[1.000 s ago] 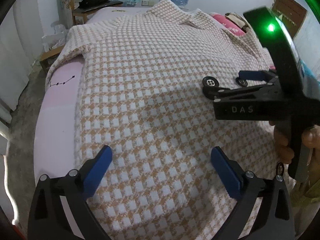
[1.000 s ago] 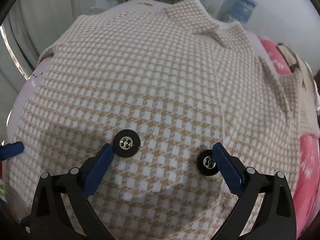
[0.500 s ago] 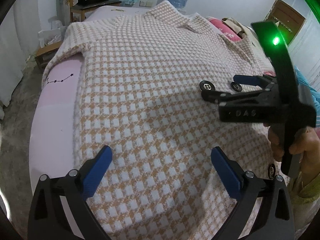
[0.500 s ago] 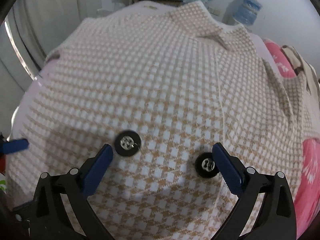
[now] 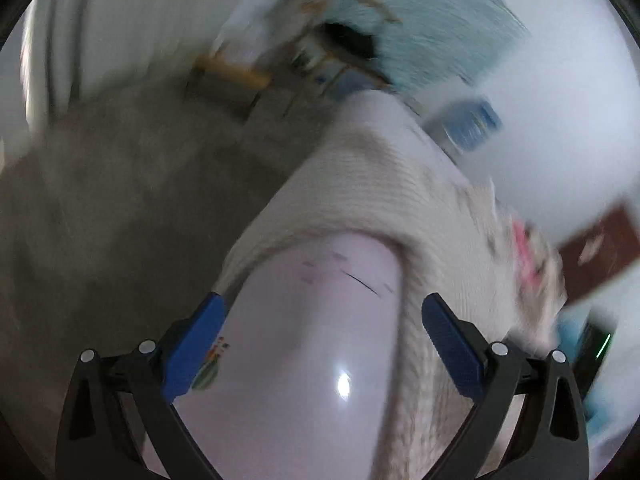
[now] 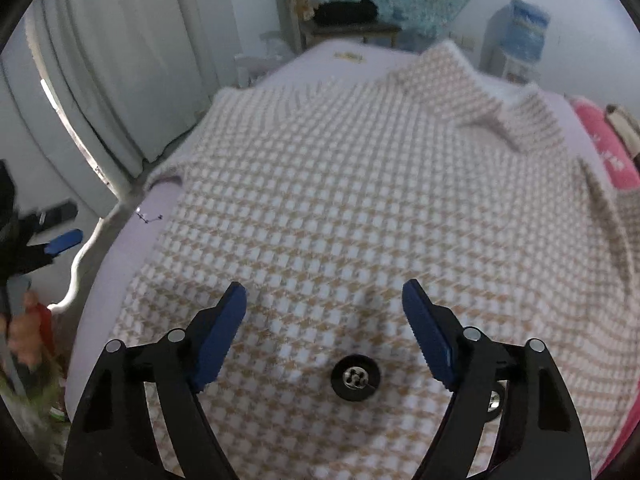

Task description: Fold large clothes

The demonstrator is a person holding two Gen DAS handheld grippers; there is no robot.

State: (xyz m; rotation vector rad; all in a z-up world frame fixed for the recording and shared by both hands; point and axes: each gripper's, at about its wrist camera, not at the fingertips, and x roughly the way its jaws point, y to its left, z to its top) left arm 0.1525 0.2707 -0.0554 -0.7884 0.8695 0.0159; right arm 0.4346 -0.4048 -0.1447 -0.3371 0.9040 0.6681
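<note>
A large beige-and-white houndstooth coat [image 6: 360, 184] lies spread flat on the pale pink bed [image 6: 136, 248], collar at the far end. A black button [image 6: 355, 377] sits just below my right gripper [image 6: 324, 304], whose jaws are closing with only flat cloth under them and nothing pinched. The left wrist view is blurred: my left gripper [image 5: 320, 316] stands open over the bare pink sheet [image 5: 320, 340] at the bed's side, with the coat's draped sleeve [image 5: 352, 184] just beyond. The left gripper's blue finger [image 6: 64, 241] shows at the left edge of the right wrist view.
A wooden chair [image 6: 332, 4] with dark clothing stands past the bed's far end, near a water bottle [image 6: 524, 24]. White curtains [image 6: 120, 80] hang at left. Pink bedding [image 6: 608, 148] lies at right. Grey floor [image 5: 120, 200] runs beside the bed.
My left gripper swung off the coat to the bed's left side and rolled, now over bare sheet. My right gripper shifted so one button lies between its narrower jaws.
</note>
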